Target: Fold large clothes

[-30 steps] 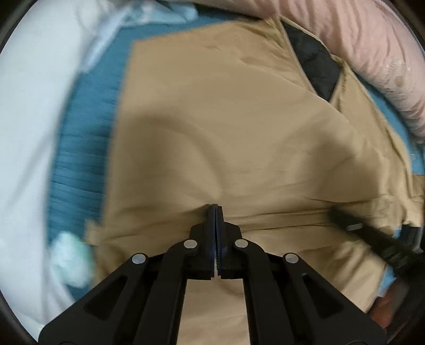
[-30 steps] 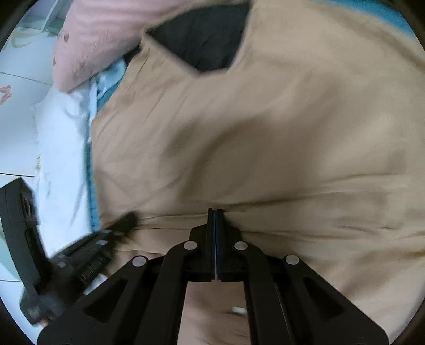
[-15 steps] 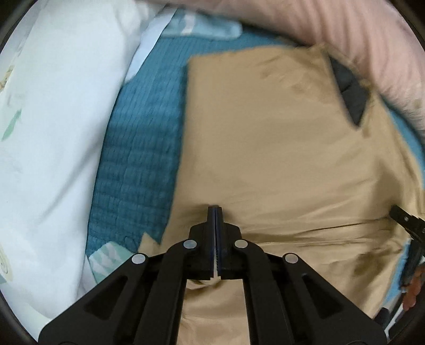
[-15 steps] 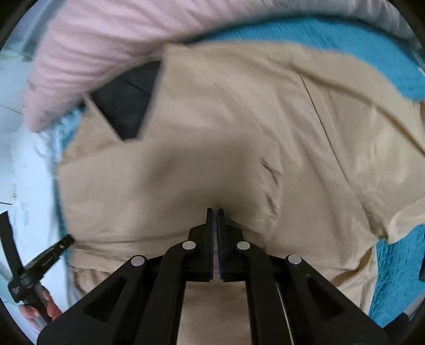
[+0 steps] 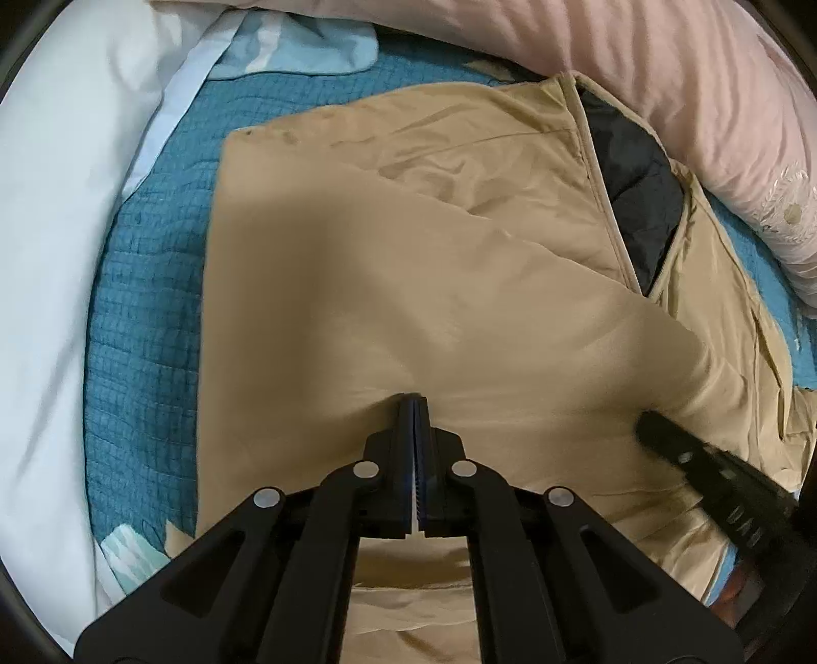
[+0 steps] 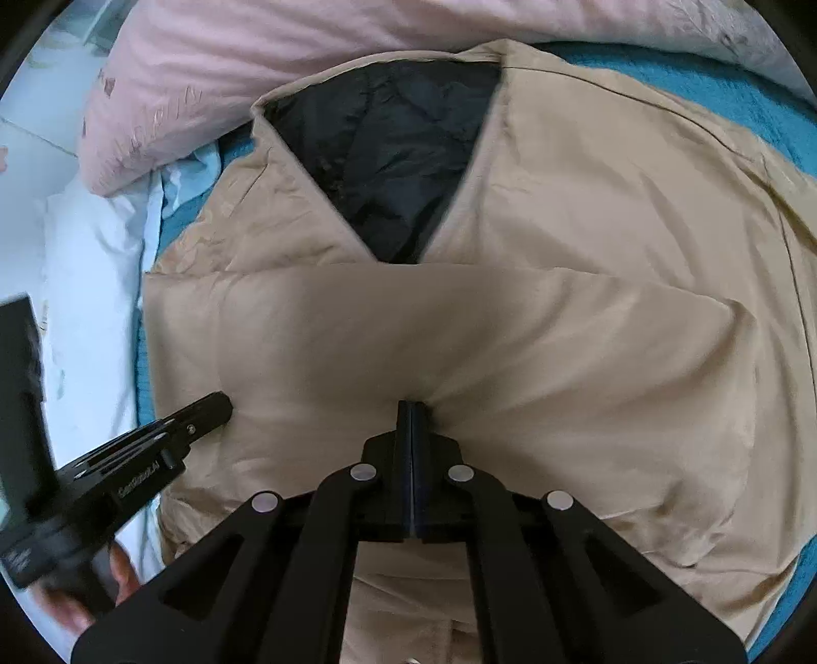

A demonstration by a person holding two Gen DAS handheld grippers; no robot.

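A large tan jacket (image 5: pixel 459 214) with black lining (image 5: pixel 638 199) at its open neck lies on a teal quilted bedcover (image 5: pixel 143 316). My left gripper (image 5: pixel 412 403) is shut on a folded edge of the tan cloth, which puckers at its tips. In the right wrist view my right gripper (image 6: pixel 411 408) is shut on the same fold, further right. The folded flap (image 6: pixel 408 332) lies over the jacket's body and ends just below the black lining (image 6: pixel 393 168). Each view shows the other gripper: the right one (image 5: pixel 651 431) and the left one (image 6: pixel 219 403).
A pink duvet (image 5: pixel 613 66) runs along the far side, close to the jacket's collar. A white pillow (image 5: pixel 61 230) and a light blue cloth (image 5: pixel 306 46) lie to the left. A person's hand (image 6: pixel 117 572) holds the left gripper's handle.
Both grippers have carried the tan fold across the jacket toward the collar. The flap now covers the lower body up to the black lining. Both stay shut.
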